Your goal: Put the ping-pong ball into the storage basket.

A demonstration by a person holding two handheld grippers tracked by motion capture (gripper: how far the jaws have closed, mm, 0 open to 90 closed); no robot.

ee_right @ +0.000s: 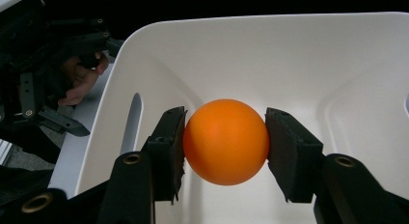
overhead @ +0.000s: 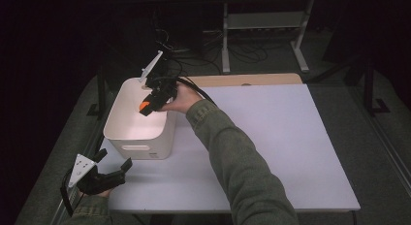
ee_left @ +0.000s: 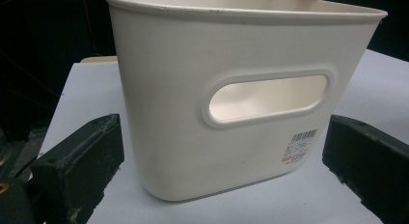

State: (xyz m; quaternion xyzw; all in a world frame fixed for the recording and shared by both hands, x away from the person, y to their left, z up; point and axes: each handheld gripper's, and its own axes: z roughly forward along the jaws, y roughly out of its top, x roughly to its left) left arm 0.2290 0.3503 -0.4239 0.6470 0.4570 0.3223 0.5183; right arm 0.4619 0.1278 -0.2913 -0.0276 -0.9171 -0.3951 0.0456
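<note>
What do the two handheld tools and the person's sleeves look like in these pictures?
Both are black two-jaw tools. The left tool carries a grey three-cornered plate with small dark holes, and a black cable loops from it. The right tool has blocky black pads, brass-coloured rivets and a thick black cable. The person wears olive-green long sleeves.

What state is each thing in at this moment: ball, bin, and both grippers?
Orange ball: clamped between the right gripper's jaws, held over the bin's open top.
White bin: upright on the table, nothing seen inside.
Right gripper: shut on the ball.
Left gripper: open, holding nothing, facing the bin's handle side.
</note>
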